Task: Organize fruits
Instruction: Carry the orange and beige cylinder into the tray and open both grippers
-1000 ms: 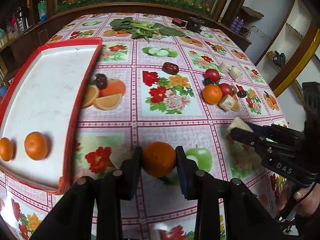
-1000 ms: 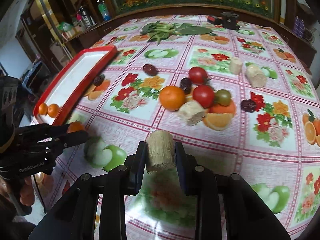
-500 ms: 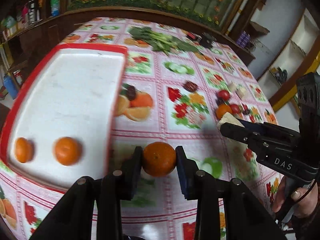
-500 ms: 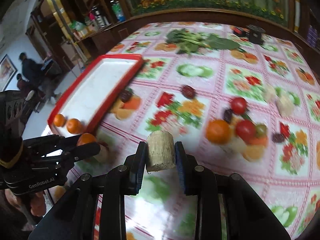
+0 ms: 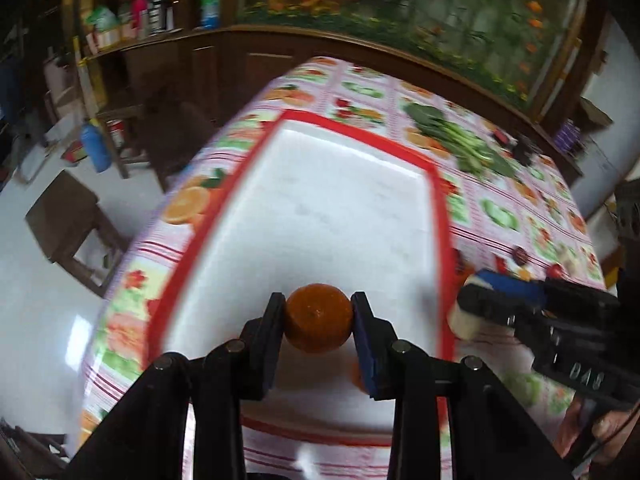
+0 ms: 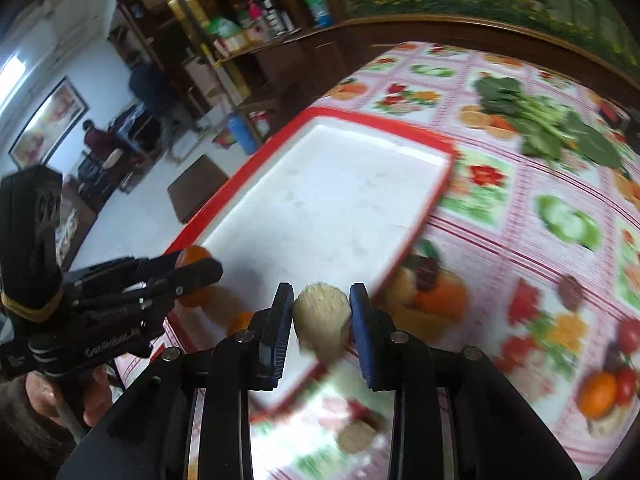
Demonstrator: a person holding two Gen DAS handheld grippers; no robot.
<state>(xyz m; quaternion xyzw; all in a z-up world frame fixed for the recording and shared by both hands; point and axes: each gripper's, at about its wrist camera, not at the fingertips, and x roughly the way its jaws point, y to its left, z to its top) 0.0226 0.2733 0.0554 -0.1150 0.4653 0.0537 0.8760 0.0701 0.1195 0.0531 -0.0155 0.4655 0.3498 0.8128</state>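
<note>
My left gripper (image 5: pixel 318 300) is shut on an orange (image 5: pixel 318 320) and hangs over the near end of the white tray with a red rim (image 5: pixel 434 184). Another orange (image 5: pixel 356 374) peeks out behind its right finger. In the right wrist view, my right gripper (image 6: pixel 322 292) is shut on a pale beige cut chunk (image 6: pixel 322 322) just above the tray's near right edge (image 6: pixel 420 216). The left gripper (image 6: pixel 200 266) shows there at the left with its orange (image 6: pixel 192 255). Two oranges (image 6: pixel 240 322) lie in the tray below it.
On the fruit-print tablecloth right of the tray lie a dark date (image 6: pixel 426 270), another date (image 6: pixel 570 288), tomatoes (image 6: pixel 628 336), an orange (image 6: pixel 598 394) and a pale chunk (image 6: pixel 354 436). Leafy greens (image 6: pixel 540 120) lie at the back. The table's left edge drops to the floor beside the tray.
Both grippers have swung left across the table from the fruit pile to the tray, each still holding its piece. The views are blurred with motion.
</note>
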